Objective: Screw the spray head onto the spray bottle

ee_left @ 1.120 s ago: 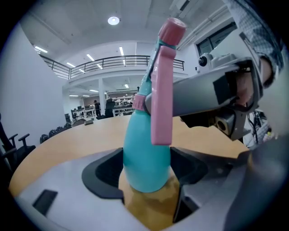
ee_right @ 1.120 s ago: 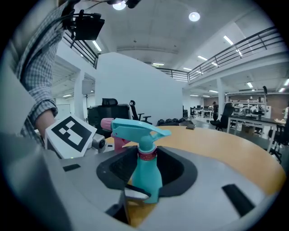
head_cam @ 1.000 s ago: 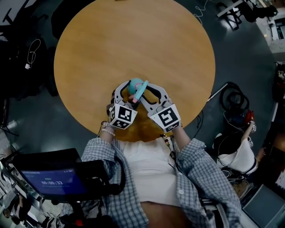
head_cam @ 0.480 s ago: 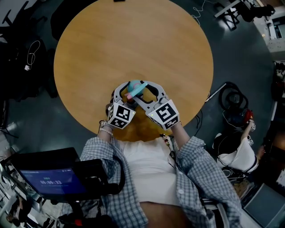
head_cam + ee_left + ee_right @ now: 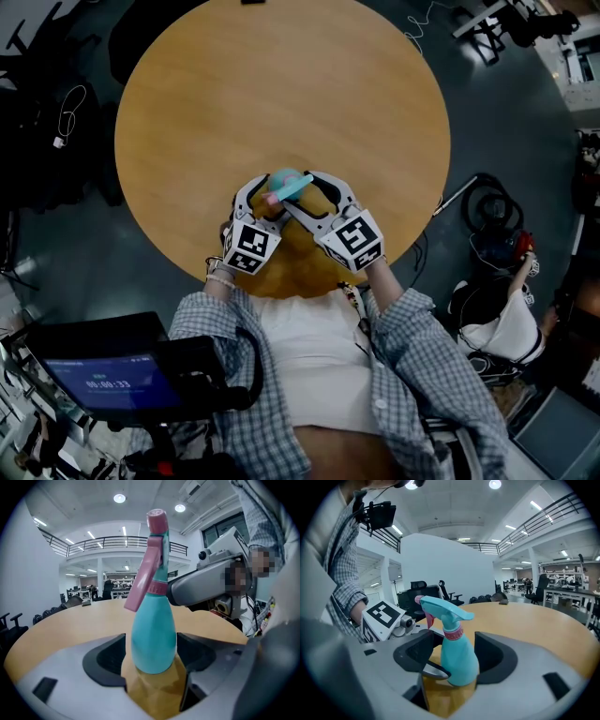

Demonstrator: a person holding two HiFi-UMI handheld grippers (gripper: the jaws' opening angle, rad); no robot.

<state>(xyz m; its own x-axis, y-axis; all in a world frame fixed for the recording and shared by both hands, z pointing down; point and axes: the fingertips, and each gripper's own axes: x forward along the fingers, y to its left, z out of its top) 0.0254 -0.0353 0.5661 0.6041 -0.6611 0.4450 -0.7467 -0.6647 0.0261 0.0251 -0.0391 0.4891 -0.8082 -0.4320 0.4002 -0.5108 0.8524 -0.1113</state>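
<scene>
At table edge (image 5: 193,257), left gripper (image 5: 151,652) slants down, gripping spray bottle (image 5: 153,620).

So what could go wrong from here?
1. The right gripper has just been opening its jaws around the spray bottle, so only the left gripper clamps it; it may tilt or spin.
2. The spray head overhangs the right gripper's jaws; lifting away could snag it.

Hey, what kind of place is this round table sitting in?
Probably a large open office or lab hall: a railed mezzanine overhead, rolling office chairs and workbenches beyond the round wooden table.
</scene>
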